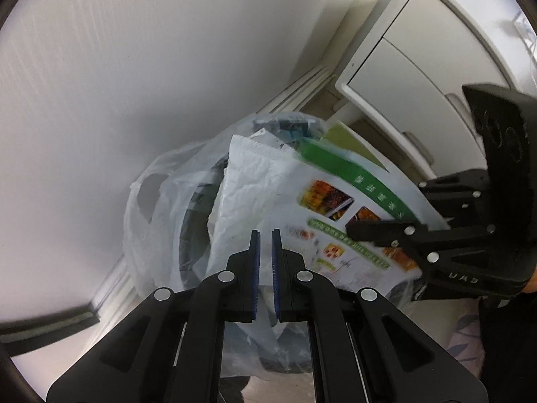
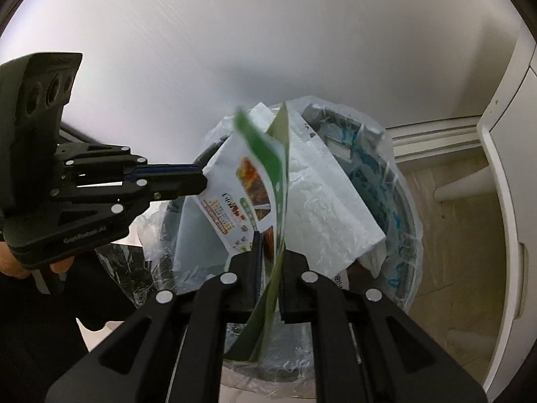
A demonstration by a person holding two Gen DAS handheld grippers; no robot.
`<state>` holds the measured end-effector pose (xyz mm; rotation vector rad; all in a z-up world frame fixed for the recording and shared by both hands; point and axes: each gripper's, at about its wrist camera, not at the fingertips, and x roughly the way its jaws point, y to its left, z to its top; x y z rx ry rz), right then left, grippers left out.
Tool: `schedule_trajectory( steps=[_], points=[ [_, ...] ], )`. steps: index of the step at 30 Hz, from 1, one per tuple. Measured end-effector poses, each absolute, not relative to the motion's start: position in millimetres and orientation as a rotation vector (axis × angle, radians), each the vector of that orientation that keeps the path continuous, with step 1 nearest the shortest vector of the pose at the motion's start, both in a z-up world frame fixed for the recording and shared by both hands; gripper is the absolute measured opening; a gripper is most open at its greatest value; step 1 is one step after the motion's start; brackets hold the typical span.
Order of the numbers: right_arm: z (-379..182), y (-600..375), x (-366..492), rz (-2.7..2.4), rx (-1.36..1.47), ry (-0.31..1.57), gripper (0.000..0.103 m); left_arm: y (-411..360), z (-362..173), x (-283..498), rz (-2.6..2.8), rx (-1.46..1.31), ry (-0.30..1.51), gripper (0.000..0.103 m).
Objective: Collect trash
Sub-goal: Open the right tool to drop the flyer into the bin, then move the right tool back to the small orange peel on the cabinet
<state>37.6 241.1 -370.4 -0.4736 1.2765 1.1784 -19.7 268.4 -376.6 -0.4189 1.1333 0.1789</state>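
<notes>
A white leaflet with a green band and food pictures (image 1: 335,218) (image 2: 241,184) hangs over a round dark bin (image 1: 188,235) (image 2: 407,221) lined with a clear plastic bag (image 1: 151,201) (image 2: 399,154). In the right wrist view my right gripper (image 2: 270,238) is shut on the leaflet's folded lower edge, which runs down between its pads; the left wrist view shows it reaching in from the right (image 1: 352,228). My left gripper (image 1: 265,235) (image 2: 203,183) is shut, and its tips pinch the leaflet's left corner. A crumpled white foam sheet (image 1: 241,184) (image 2: 329,194) and blue-printed packaging (image 2: 365,171) fill the bin.
A white wall stands behind the bin. To the right is a white cabinet (image 1: 419,67) (image 2: 510,168) on a foot (image 2: 463,188), with a skirting board (image 2: 436,137) and pale floor (image 2: 453,228). A person's hand (image 2: 13,265) holds the left gripper.
</notes>
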Motion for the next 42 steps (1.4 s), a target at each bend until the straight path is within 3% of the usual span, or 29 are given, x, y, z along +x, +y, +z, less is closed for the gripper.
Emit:
schedule_trajectory(
  steps=[1, 3, 5, 6, 7, 10, 13, 16, 18, 27, 42],
  points=[
    [-368.8, 241.1, 36.1, 1.177, -0.487, 1.262, 0.01, 267.5, -375.5, -20.0, 0.177, -0.41, 1.128, 0.009],
    [-365.7, 241.0, 33.4, 1.167, -0.504, 1.244, 0.01, 267.2, -372.8, -21.2, 0.177, -0.402, 1.115, 0.028],
    [-363.1, 240.1, 30.8, 1.155, -0.524, 1.22, 0.024, 267.6, -369.4, -22.8, 0.177, -0.402, 1.102, 0.043],
    [-360.3, 239.4, 30.2, 1.152, -0.519, 1.215, 0.049, 267.8, -368.0, -23.5, 0.178, -0.401, 1.096, 0.047],
    [-358.4, 238.9, 29.7, 1.149, -0.509, 1.212, 0.067, 267.8, -367.1, -23.1, 0.183, -0.402, 1.088, 0.056],
    [-348.7, 237.3, 26.9, 1.133, -0.531, 1.16, 0.074, 269.3, -362.5, -25.2, 0.196, -0.392, 1.069, 0.061],
    [-343.0, 234.0, 23.0, 1.122, -0.555, 1.123, 0.091, 271.5, -360.5, -27.6, 0.21, -0.385, 1.06, 0.077],
    [-335.7, 231.9, 18.7, 1.124, -0.575, 1.101, 0.092, 272.6, -358.5, -27.1, 0.211, -0.383, 1.051, 0.097],
    [-332.2, 234.2, 15.8, 1.123, -0.585, 1.085, 0.096, 271.7, -357.1, -26.5, 0.205, -0.375, 1.046, 0.097],
    [-301.0, 232.1, 6.3, 1.118, -0.58, 1.027, 0.096, 268.4, -346.8, -25.2, 0.212, -0.356, 1.014, 0.097],
    [-201.7, 181.9, 28.6, 1.025, -0.415, 0.886, 0.096, 227.4, -266.6, -6.4, 0.076, -0.275, 0.88, 0.097]
  ],
)
